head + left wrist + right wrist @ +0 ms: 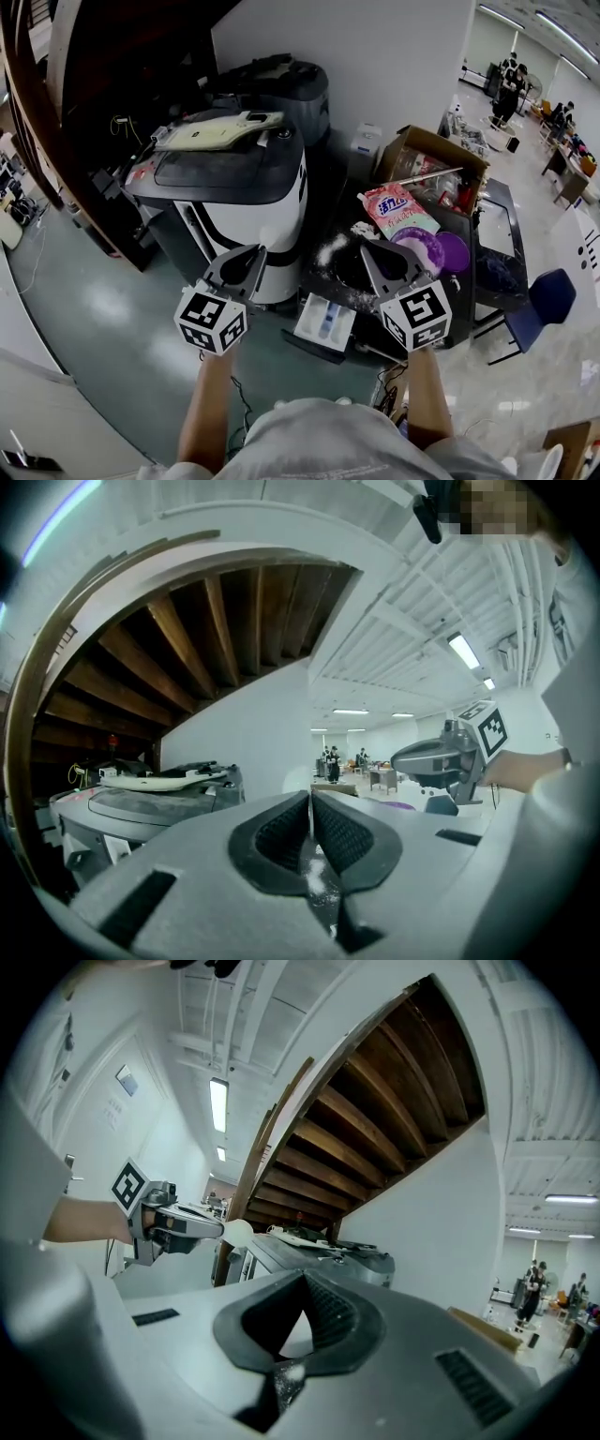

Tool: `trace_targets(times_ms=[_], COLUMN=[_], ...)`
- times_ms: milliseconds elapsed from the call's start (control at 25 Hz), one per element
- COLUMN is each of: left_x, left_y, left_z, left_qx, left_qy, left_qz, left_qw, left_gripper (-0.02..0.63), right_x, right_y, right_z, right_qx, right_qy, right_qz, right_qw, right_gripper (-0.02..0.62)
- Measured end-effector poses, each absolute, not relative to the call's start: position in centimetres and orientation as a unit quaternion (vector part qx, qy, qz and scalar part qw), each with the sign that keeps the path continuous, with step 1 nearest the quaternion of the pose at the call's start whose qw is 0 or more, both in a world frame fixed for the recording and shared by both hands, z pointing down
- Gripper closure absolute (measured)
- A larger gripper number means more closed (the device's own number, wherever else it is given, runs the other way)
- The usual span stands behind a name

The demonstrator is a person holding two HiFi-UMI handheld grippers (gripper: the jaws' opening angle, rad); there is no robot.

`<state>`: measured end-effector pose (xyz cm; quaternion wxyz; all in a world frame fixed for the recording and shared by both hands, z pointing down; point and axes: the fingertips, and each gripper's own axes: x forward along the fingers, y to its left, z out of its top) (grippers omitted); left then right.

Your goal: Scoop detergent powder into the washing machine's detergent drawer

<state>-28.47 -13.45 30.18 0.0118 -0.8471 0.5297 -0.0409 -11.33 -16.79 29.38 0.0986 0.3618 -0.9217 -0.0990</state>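
The washing machine (234,183) stands ahead on the left, and its white detergent drawer (325,319) is pulled out low beside it. A pink detergent bag (394,208) and a purple scoop (424,246) lie on the dark table (492,225) to the right, with spilled white powder (330,248) nearby. Raised in front of me, my left gripper (255,251) (309,799) has its jaws closed, with nothing between them. My right gripper (370,247) (305,1277) is likewise shut and empty, above the table's near edge. Powder dust clings to both grippers' pads.
A second dark machine (281,84) stands behind the first, against the white wall. An open cardboard box (431,159) sits at the table's far end. A blue chair (548,295) stands at right. A wooden stair underside (375,1101) rises over the left. People stand far off at back right.
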Motion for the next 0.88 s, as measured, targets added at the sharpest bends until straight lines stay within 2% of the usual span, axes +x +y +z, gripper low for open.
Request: trace_targets(times_ms=[880], left_x=[-30.3], left_y=[-12.8], left_z=[29.9], left_qx=[-0.827], left_qy=[0.558], left_qz=[-0.058], left_qw=[0.025], left_gripper=[0.591], right_x=[-12.7], right_y=[-17.3], right_z=[30.0], right_qx=[0.348], right_qy=[-0.927], right_qz=[-0.104], right_qw=[0.099], right_gripper=[0.592])
